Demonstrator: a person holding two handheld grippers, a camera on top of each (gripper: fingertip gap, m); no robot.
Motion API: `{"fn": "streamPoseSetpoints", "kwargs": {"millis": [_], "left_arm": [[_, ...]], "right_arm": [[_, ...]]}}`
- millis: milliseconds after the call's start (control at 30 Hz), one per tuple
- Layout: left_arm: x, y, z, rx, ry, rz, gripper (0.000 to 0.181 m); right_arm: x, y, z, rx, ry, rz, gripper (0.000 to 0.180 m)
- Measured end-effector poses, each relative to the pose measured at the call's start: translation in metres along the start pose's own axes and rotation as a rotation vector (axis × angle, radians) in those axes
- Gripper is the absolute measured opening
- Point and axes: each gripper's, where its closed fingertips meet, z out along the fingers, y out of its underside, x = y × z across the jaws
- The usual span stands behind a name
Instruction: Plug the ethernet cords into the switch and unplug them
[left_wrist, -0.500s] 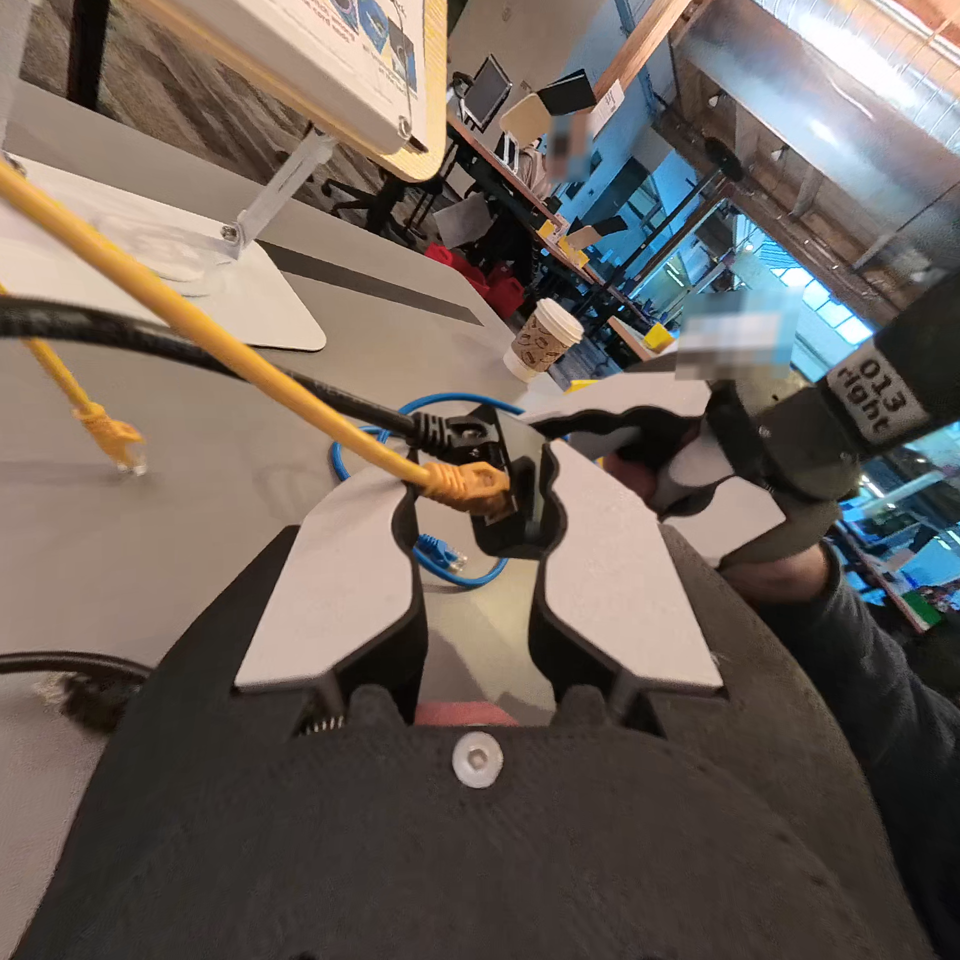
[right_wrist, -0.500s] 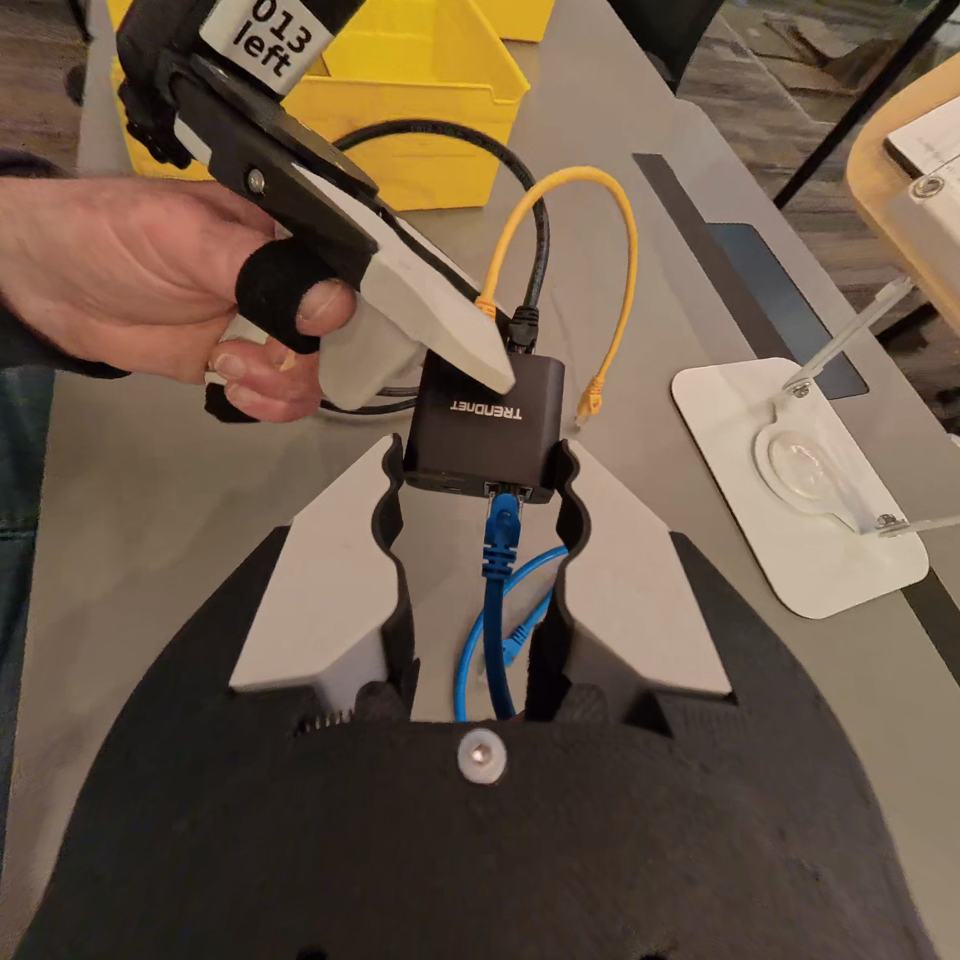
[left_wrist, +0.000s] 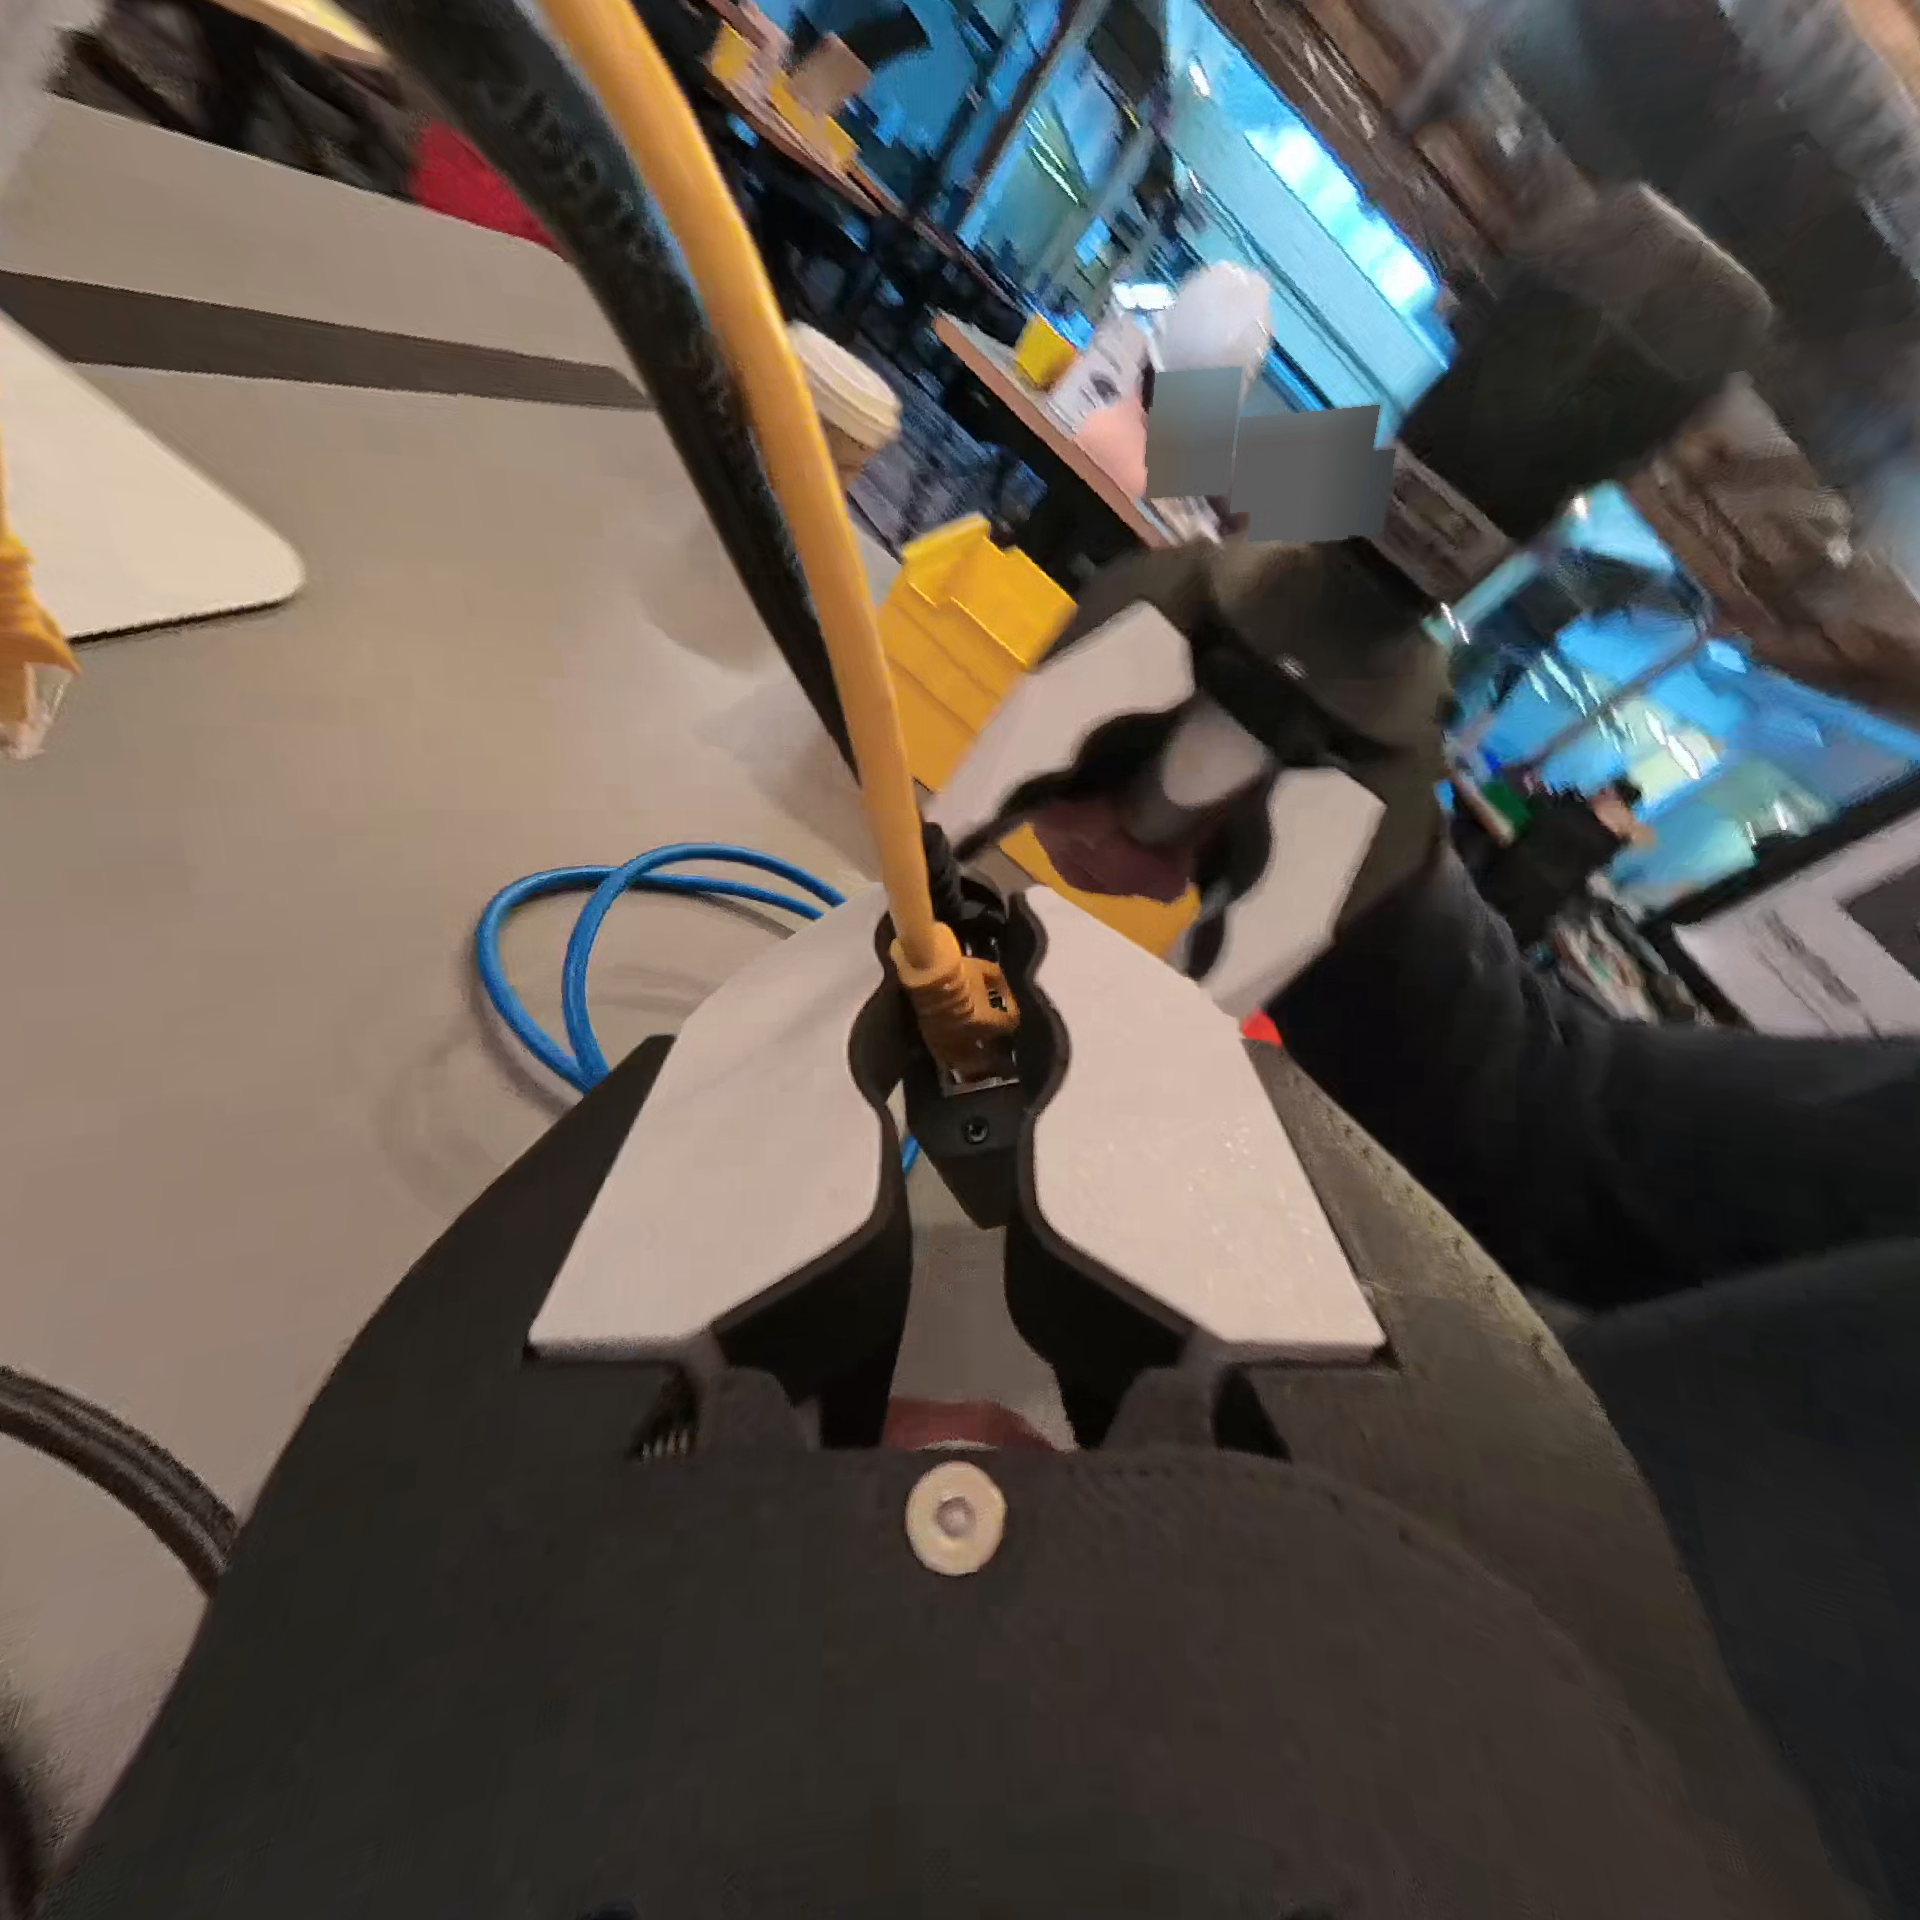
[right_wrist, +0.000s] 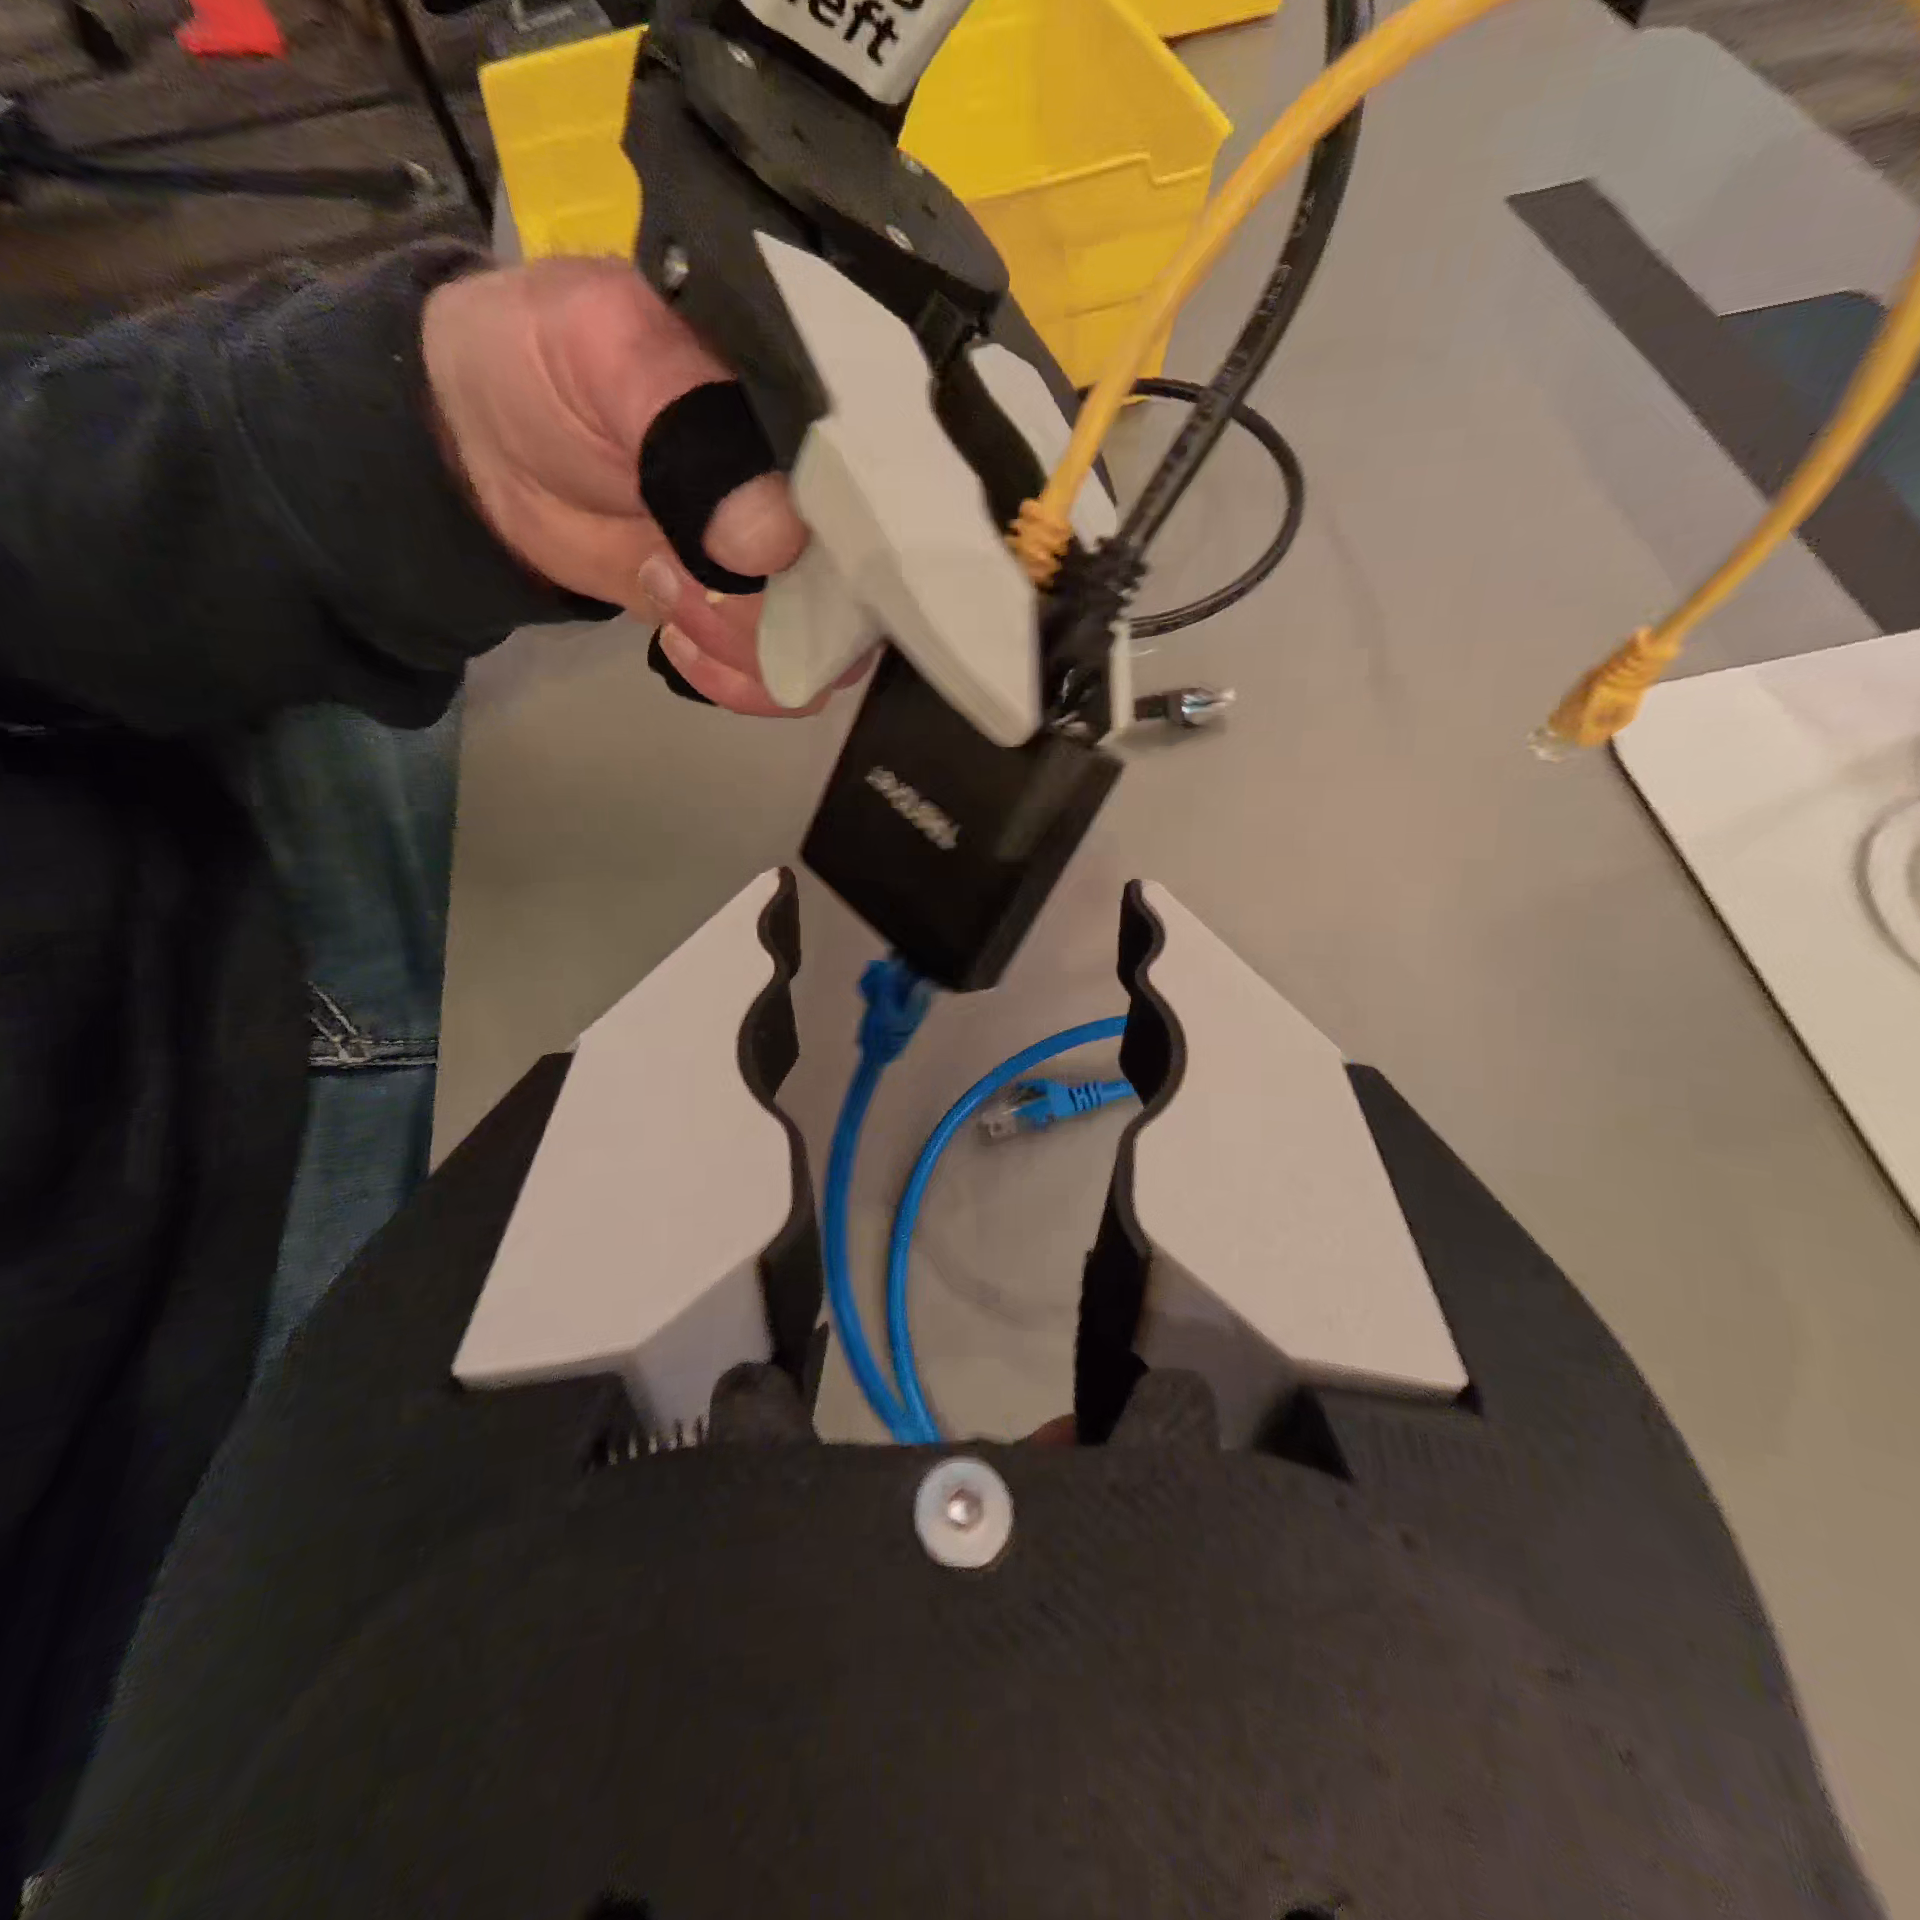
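Switch: small black network switch, lifted clear of the grey table and tilted, its lower end pointing down between the right gripper's fingers without touching them.
Left gripper: clenched on the switch at its upper end, where the yellow and black plugs enter; in the right wrist view it comes in from above, held by a person's hand in a dark sleeve.
Right gripper: released, fingers spread wide, nothing between them but the blue cord below; in the left wrist view it shows blurred beyond the switch.
Yellow ethernet cord: one plug seated in the switch between the left gripper's fingers; the cord arches up and over, and its other plug hangs free near the white base plate.
Black cable: plugged in beside the yellow one, rising alongside it.
Blue ethernet cord: one plug sits in the switch's lower end; the cord loops on the table, and its free plug lies just beside the right gripper's right finger.
White base plate: flat on the table to the right.
Yellow bins: at the table's far edge, behind the left gripper.
Paper cup: blurred, on the table, partly hidden by the cables.
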Motion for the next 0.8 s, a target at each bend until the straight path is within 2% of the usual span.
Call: {"fn": "streamPoseSetpoints", "kwargs": {"millis": [100,167,267,367,500,633,700,800], "left_arm": [[0.015,0.002,0.004,-0.105,0.075,0.085,0.016],[0.024,0.002,0.006,-0.146,0.122,0.136,0.016],[0.020,-0.010,0.007,-0.111,0.062,0.194,0.021],[0.011,-0.031,-0.006,0.018,-0.013,0.171,0.046],[0.006,-0.013,-0.012,0.041,-0.048,0.142,0.057],[0.012,0.006,0.006,0.054,-0.004,0.087,0.052],[0.017,0.004,0.012,0.100,0.034,0.058,0.033],[0.019,0.008,0.014,0.079,0.079,0.030,0.028]], "right_arm": [[-0.015,-0.005,0.010,0.022,-0.194,0.073,0.052],[-0.020,-0.007,0.016,0.056,-0.267,0.131,0.034],[-0.010,-0.015,0.017,0.169,-0.247,0.206,0.022],[-0.002,-0.028,0.007,0.343,-0.238,0.315,0.022],[0.011,-0.043,-0.015,0.580,-0.221,0.427,0.022],[0.013,-0.048,-0.016,0.652,-0.207,0.455,0.022],[0.010,-0.051,-0.014,0.668,-0.198,0.454,0.022],[0.008,-0.047,-0.013,0.616,-0.176,0.415,0.022]]}}
